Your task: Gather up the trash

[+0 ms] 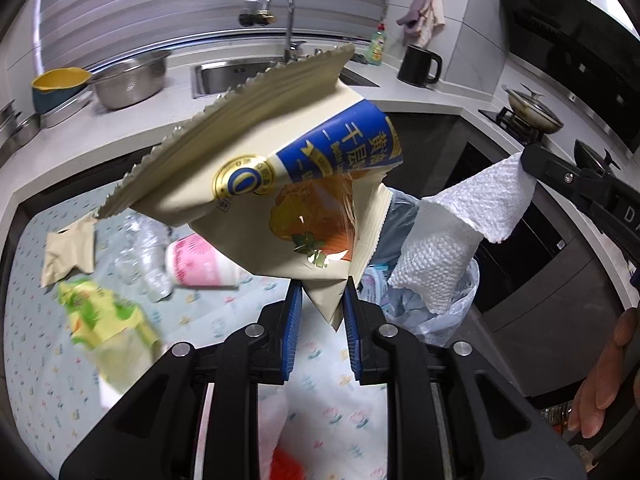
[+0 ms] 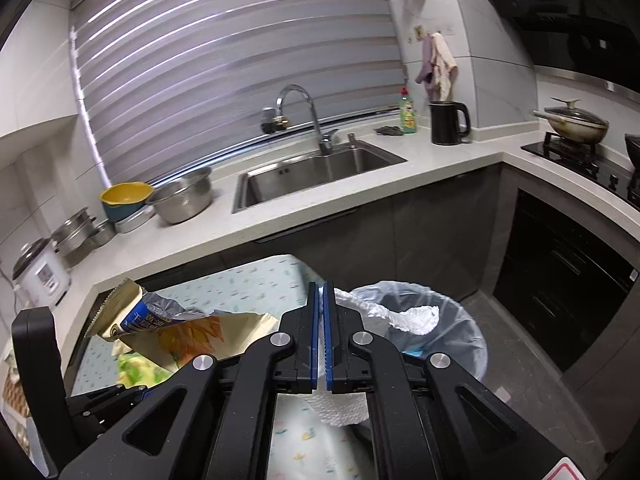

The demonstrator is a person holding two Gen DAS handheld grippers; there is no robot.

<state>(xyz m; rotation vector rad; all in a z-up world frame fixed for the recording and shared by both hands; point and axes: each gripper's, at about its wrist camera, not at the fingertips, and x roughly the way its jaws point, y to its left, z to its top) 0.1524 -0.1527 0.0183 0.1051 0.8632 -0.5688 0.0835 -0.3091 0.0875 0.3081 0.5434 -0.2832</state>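
Observation:
My left gripper [image 1: 322, 292] is shut on the corner of a large beige snack bag [image 1: 256, 160] with a blue label, held up above the table. The bag also shows in the right wrist view [image 2: 176, 332]. My right gripper [image 2: 321, 300] is shut on a white paper towel [image 2: 404, 316] that hangs over the trash bin [image 2: 460, 320], which is lined with a clear bag. In the left wrist view the paper towel [image 1: 460, 220] hangs from the right gripper [image 1: 536, 164] above the bin [image 1: 452, 312]. On the table lie a pink cup [image 1: 200, 264], a crushed clear bottle [image 1: 144, 252], a yellow-green wrapper [image 1: 104, 316] and a beige packet [image 1: 68, 256].
The table has a light flowered cloth [image 1: 36, 320]. Behind it runs a white counter [image 2: 280, 216] with a sink [image 2: 312, 176], metal bowls [image 2: 184, 196], a rice cooker [image 2: 40, 276], a black kettle [image 2: 448, 122] and a stove with a pan [image 2: 576, 124]. Dark cabinets stand to the right.

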